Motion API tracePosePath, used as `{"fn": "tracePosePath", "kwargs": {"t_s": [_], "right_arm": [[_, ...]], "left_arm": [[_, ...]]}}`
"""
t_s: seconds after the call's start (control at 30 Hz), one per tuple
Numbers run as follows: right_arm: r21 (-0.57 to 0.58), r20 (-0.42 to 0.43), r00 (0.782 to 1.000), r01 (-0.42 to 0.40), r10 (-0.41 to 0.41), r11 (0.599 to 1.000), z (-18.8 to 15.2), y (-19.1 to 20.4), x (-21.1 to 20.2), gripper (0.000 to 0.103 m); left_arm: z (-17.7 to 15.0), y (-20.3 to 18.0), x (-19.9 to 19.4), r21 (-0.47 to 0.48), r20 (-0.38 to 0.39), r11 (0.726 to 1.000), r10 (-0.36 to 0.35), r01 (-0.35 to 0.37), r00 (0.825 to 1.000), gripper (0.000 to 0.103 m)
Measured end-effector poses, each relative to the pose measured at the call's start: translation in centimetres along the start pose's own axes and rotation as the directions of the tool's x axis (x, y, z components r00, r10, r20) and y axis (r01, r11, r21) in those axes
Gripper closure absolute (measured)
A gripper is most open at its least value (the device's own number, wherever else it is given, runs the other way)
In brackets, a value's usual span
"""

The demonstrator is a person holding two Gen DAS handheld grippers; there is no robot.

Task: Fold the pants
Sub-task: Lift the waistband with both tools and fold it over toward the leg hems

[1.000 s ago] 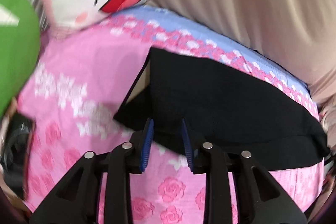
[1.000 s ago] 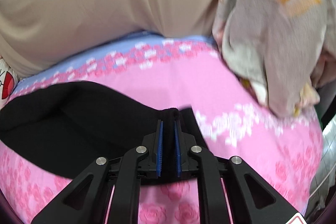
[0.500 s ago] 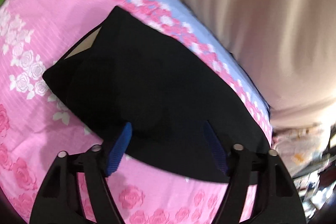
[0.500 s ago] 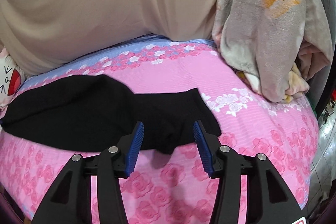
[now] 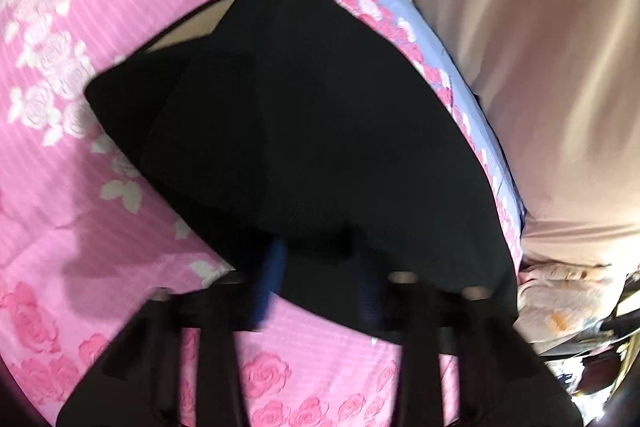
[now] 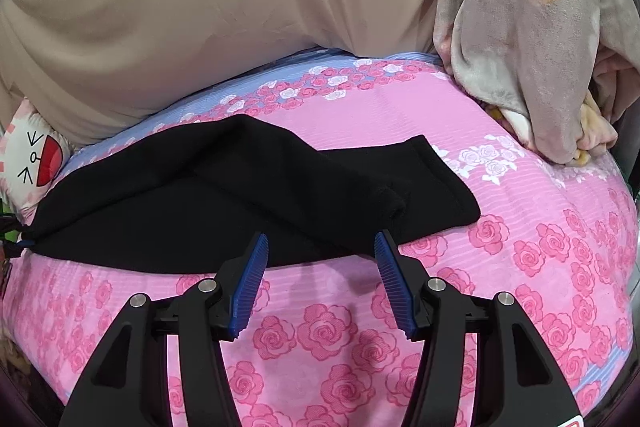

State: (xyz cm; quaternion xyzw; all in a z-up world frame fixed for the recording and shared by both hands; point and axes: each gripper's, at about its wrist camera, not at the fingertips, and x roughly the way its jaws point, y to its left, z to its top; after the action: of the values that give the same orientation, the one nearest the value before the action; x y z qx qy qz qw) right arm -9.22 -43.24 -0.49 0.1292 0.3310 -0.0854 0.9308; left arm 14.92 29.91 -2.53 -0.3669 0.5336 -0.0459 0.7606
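Your black pants (image 6: 240,187) lie folded across the bed's pink rose-print sheet (image 6: 520,267), their long edge toward the sheet's blue floral border.

Your left tongs (image 5: 320,267): blurred, the blue pads have just been closing, with the near hem of the pants bunched between them. You cannot tell from this view whether they press the cloth yet.

Your right tongs (image 6: 320,267): jaws apart, having just been opening, nothing between them; their tips sit just at the near edge of the pants.

Behind the bed: a beige cloth backdrop (image 6: 200,7). At the right, a heaped grey flowered blanket (image 6: 520,47). At the far left, a cat-face pillow (image 6: 32,159).
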Motion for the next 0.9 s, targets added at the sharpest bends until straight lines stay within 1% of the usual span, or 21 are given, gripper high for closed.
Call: {"fn": "tracePosePath", "kwargs": {"t_s": [0.03, 0.07, 0.13, 0.23, 0.27, 0.3, 0.33, 0.37, 0.4, 0.47, 0.5, 0.53, 0.6, 0.63, 0.7, 0.73, 0.77, 0.87, 0.9], "right_arm": [[-0.015, 0.006, 1.000, 0.020, -0.020, 1.000, 0.0, 0.1, -0.2, 0.042], [-0.026, 0.011, 0.999, 0.036, -0.036, 0.999, 0.1, 0.1, -0.4, 0.040], [-0.036, 0.018, 0.998, 0.059, -0.058, 0.998, 0.3, -0.1, -0.8, 0.039], [-0.018, 0.025, 0.997, 0.071, -0.070, 0.997, 0.7, -1.2, -1.4, 0.039], [-0.004, 0.021, 0.998, 0.058, -0.058, 0.998, 0.7, -1.6, -1.5, 0.039], [0.015, 0.014, 0.999, 0.036, -0.036, 0.999, 0.6, -1.9, -1.4, 0.039], [0.038, 0.005, 1.000, 0.016, -0.016, 0.999, 0.5, -2.1, -1.4, 0.039], [0.080, -0.009, 1.000, -0.021, 0.022, 0.997, 0.3, -2.5, -1.2, 0.039], [0.129, -0.015, 0.998, -0.066, 0.068, 0.989, 0.0, -2.9, -1.0, 0.039], [0.216, -0.017, 0.992, -0.117, 0.123, 0.969, -0.6, -3.4, -0.9, 0.039], [0.279, -0.031, 0.986, -0.147, 0.162, 0.949, -0.9, -3.7, -0.8, 0.039], [0.319, -0.043, 0.983, -0.156, 0.179, 0.935, -1.1, -3.8, -0.7, 0.039], [0.410, -0.058, 0.964, -0.214, 0.259, 0.887, -1.7, -4.0, -0.9, 0.039], [0.461, -0.061, 0.949, -0.249, 0.311, 0.852, -2.0, -4.1, -0.9, 0.039], [0.543, -0.069, 0.923, -0.283, 0.378, 0.791, -2.4, -4.5, -0.3, 0.039], [0.589, -0.062, 0.904, -0.308, 0.422, 0.747, -2.6, -4.8, 0.3, 0.039], [0.621, -0.059, 0.896, -0.312, 0.439, 0.719, -2.8, -5.0, 0.8, 0.039], [0.688, -0.051, 0.889, -0.299, 0.455, 0.661, -2.7, -5.7, 2.7, 0.039], [0.716, -0.041, 0.888, -0.294, 0.458, 0.634, -2.7, -6.2, 3.5, 0.039]], "left_arm": [[0.2, 0.2, -0.2, -0.010, 0.010, 1.000, -0.003, 0.003, 1.000, 0.091], [0.4, 0.3, -0.5, -0.005, 0.013, 1.000, -0.013, 0.013, 1.000, 0.094], [0.5, -0.1, -2.1, 0.024, 0.032, 1.000, -0.021, 0.020, 0.999, 0.095], [-0.1, -1.2, -5.3, 0.100, 0.071, 0.995, 0.006, -0.014, 0.997, 0.095], [-0.2, -1.4, -6.0, 0.123, 0.084, 0.992, 0.026, -0.036, 0.996, 0.095], [-0.4, -1.5, -6.4, 0.145, 0.101, 0.986, 0.071, -0.086, 0.992, 0.095], [-0.5, -1.3, -6.3, 0.154, 0.104, 0.981, 0.103, -0.118, 0.989, 0.095], [-0.4, -1.0, -6.0, 0.154, 0.102, 0.977, 0.130, -0.145, 0.986, 0.095], [-0.4, -0.7, -5.4, 0.150, 0.092, 0.976, 0.147, -0.159, 0.985, 0.095], [-0.4, -0.2, -3.9, 0.134, 0.076, 0.974, 0.171, -0.180, 0.982, 0.095], [-0.3, 0.0, -3.4, 0.129, 0.072, 0.975, 0.175, -0.183, 0.982, 0.095], [-0.5, 0.6, -3.1, 0.118, 0.068, 0.976, 0.175, -0.182, 0.982, 0.095], [-0.6, 1.2, -3.0, 0.113, 0.061, 0.977, 0.174, -0.180, 0.983, 0.095], [-0.7, 1.3, -2.9, 0.116, 0.063, 0.977, 0.175, -0.181, 0.983, 0.095], [-0.8, 1.2, -3.0, 0.124, 0.065, 0.975, 0.180, -0.187, 0.982, 0.095], [-0.7, 1.1, -3.0, 0.127, 0.066, 0.974, 0.182, -0.189, 0.981, 0.095], [-0.7, 0.7, -2.7, 0.129, 0.067, 0.973, 0.184, -0.191, 0.981, 0.095], [-0.6, 0.7, -2.8, 0.131, 0.066, 0.973, 0.180, -0.187, 0.981, 0.095], [-0.7, 0.8, -2.8, 0.130, 0.065, 0.974, 0.178, -0.185, 0.982, 0.095]]}}
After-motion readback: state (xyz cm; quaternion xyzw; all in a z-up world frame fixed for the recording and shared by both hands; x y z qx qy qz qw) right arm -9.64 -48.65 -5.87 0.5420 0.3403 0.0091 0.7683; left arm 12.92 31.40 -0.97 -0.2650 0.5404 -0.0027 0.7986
